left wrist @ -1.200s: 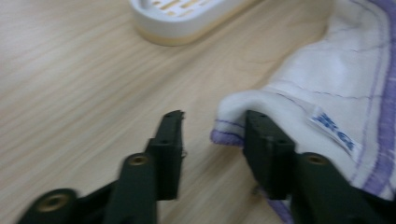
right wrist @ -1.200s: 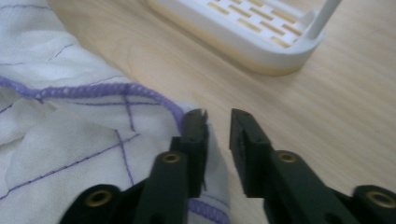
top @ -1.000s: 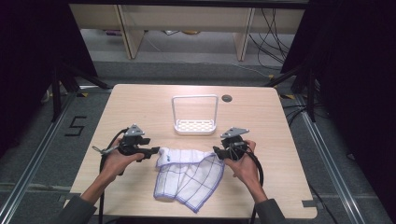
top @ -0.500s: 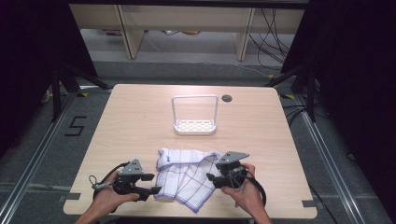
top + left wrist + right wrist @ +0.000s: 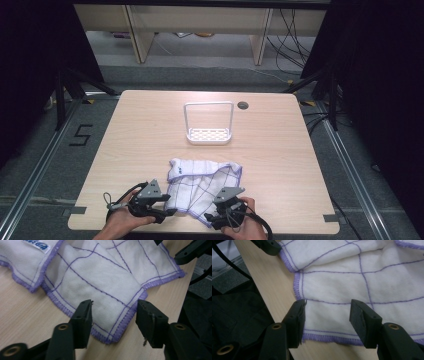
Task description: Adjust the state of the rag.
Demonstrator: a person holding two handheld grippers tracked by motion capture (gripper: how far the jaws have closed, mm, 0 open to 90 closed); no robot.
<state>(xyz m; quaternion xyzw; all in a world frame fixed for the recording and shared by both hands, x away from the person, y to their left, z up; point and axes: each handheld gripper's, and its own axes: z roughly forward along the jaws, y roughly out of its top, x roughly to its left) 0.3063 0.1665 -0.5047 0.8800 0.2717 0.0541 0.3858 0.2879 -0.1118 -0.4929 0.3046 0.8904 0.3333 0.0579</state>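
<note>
Both tongs — nearer, astride cloth (image 5: 202,185) edge

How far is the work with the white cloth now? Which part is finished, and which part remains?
Done: both grippers are at the near edge of the cloth. In hand: the left gripper straddles a purple-hemmed corner, its jaws just closing but not yet pinching; the right gripper stands open over the near hem. Left: the cloth lies crumpled, partly doubled over, so gripping and any spreading or folding remain. The white rack stands empty.
</note>
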